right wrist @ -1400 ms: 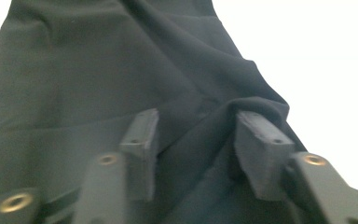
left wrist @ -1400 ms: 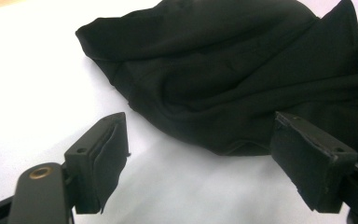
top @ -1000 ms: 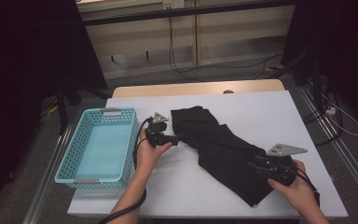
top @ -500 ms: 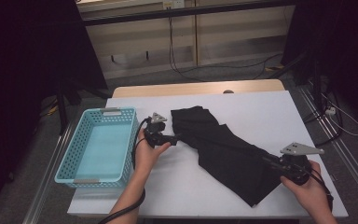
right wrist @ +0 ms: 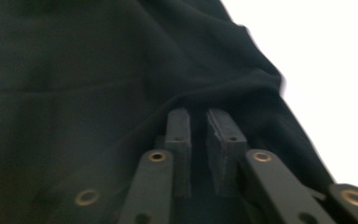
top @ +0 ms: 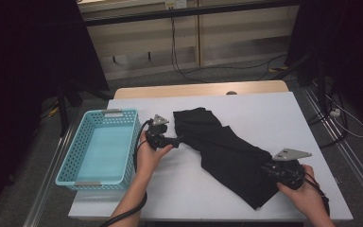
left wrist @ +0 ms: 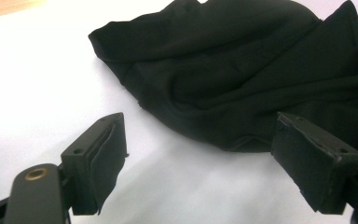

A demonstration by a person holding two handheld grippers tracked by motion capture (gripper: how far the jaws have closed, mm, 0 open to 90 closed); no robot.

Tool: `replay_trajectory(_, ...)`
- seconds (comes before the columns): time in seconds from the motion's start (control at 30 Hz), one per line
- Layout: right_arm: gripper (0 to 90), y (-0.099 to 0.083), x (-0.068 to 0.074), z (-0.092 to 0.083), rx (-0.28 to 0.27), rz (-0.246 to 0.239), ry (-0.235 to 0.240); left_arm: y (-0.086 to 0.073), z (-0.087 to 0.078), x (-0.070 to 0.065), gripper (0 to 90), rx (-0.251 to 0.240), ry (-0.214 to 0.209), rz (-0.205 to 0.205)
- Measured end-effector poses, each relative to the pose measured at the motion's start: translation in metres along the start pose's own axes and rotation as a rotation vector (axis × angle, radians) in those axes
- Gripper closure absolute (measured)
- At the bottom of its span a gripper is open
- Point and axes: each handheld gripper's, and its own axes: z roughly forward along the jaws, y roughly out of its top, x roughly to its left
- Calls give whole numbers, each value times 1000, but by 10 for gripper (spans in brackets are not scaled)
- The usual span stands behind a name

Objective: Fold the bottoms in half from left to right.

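A black garment [top: 227,146] lies crumpled across the white table [top: 264,113], running from the middle toward the near right. My left gripper [top: 178,139] rests at its upper left end. Its jaws are open, and the garment [left wrist: 242,60] lies just beyond the pads [left wrist: 98,158] without touching them. My right gripper [top: 268,169] sits at the garment's near right edge. Its jaws [right wrist: 197,114] have just been closing and now stand narrow, pinching a fold of the black garment [right wrist: 74,84].
A light blue plastic basket [top: 71,163] stands empty at the table's left side, close to my left hand. Bare white tabletop lies in front of the garment and at the far right. A wooden strip [top: 198,90] runs along the table's far edge.
My right gripper shifted right, then came back left onto the garment's edge, and its jaws narrowed. The left gripper and the garment's far end stayed put.
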Motion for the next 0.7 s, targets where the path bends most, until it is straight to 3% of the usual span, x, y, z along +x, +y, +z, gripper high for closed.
replay_trajectory(0.1, 712, 5, 9, 8, -4, -24, 9, -1, 1, 0, 183, 3, 0, -1)
replay_trajectory(0.2, 590, 7, 12, 11, -12, -38, -28, -1, 1, 0, 183, 8, -3, 0)
replay_trajectory(0.3, 586, 3, 8, 10, -20, -1, -11, -1, 1, 0, 183, 7, -1, 7)
replay_trajectory(0.37, 623, -1, 4, 10, -34, 38, 10, -1, 1, 0, 183, 9, -2, 10)
replay_trajectory(0.4, 677, -2, 4, 10, -45, 51, 20, -1, 2, -1, 183, 6, -2, 2)
replay_trajectory(0.43, 785, -3, 3, 9, -48, 55, 32, -1, 1, -1, 183, 6, 0, 7)
replay_trajectory(0.47, 843, -2, 3, 9, -48, 50, 43, -1, 1, -2, 183, 3, 23, 11)
replay_trajectory(0.53, 870, 1, 5, 7, -46, 36, 29, -1, 0, -2, 183, 4, -4, 1)
replay_trajectory(0.7, 881, 4, -1, -10, -68, 57, 32, 0, -1, 0, 182, 1, -3, 4)
